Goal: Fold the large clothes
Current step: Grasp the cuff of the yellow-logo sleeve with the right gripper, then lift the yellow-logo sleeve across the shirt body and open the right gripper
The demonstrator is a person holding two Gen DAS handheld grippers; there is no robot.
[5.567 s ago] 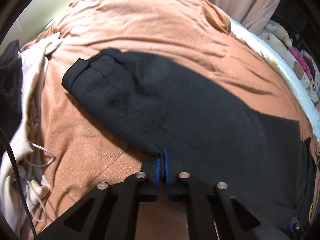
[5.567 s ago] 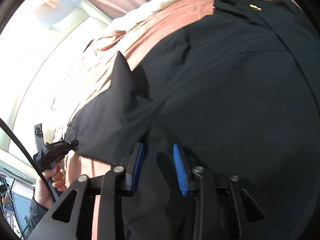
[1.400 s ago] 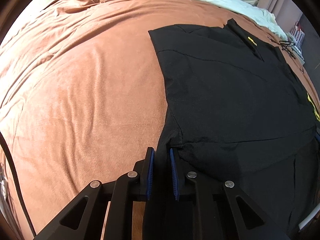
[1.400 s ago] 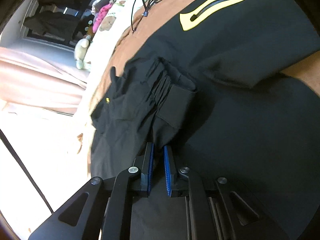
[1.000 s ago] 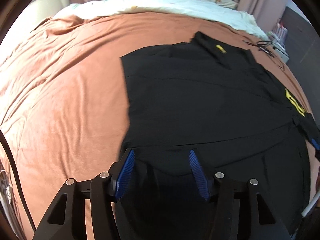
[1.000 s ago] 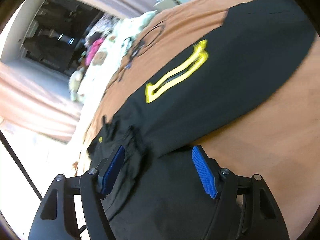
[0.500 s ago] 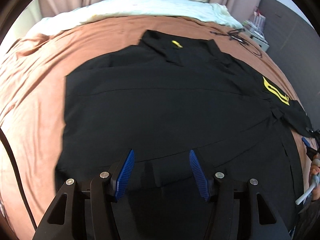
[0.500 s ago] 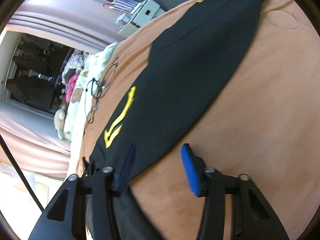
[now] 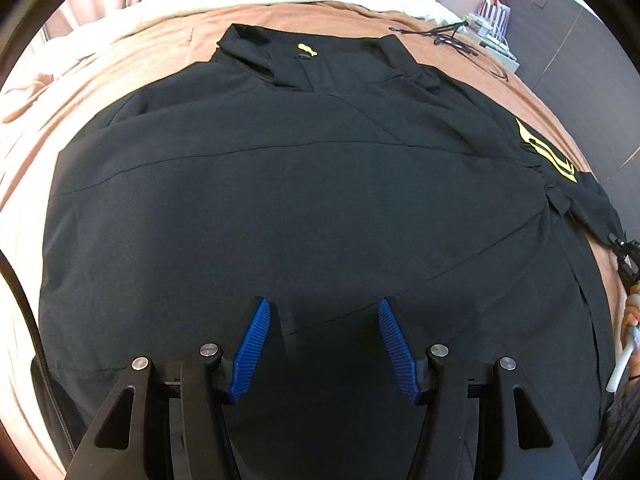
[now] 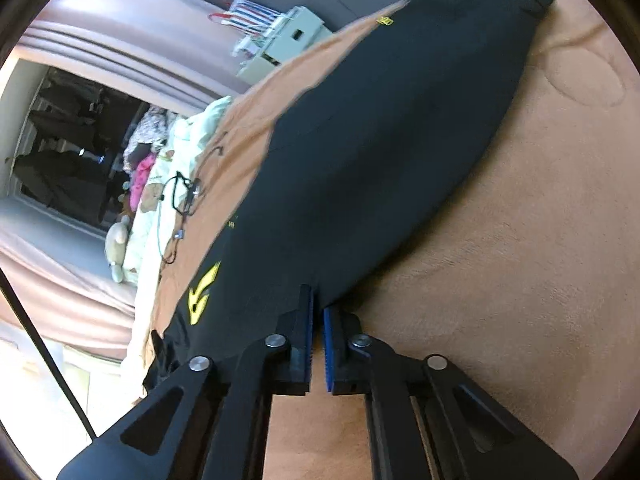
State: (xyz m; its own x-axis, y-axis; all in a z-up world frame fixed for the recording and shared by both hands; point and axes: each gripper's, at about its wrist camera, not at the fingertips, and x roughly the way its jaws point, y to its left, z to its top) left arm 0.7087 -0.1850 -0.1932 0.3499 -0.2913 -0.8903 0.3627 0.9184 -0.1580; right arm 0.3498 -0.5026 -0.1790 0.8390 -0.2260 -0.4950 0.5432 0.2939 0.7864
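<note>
Jacket [image 9: 304,200] flat on bed [image 10: 520,260]. My left gripper [image 9: 322,344] released, hovering over hem. My right gripper [image 10: 318,320] clenched on sleeve [image 10: 380,160] edge near bed edge.

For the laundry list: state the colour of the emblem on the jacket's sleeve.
Yellow, on the black jacket; the emblem shows best in the left wrist view.

no readable text, yellow marks on jacket [image 9: 280,208] illegible
</note>
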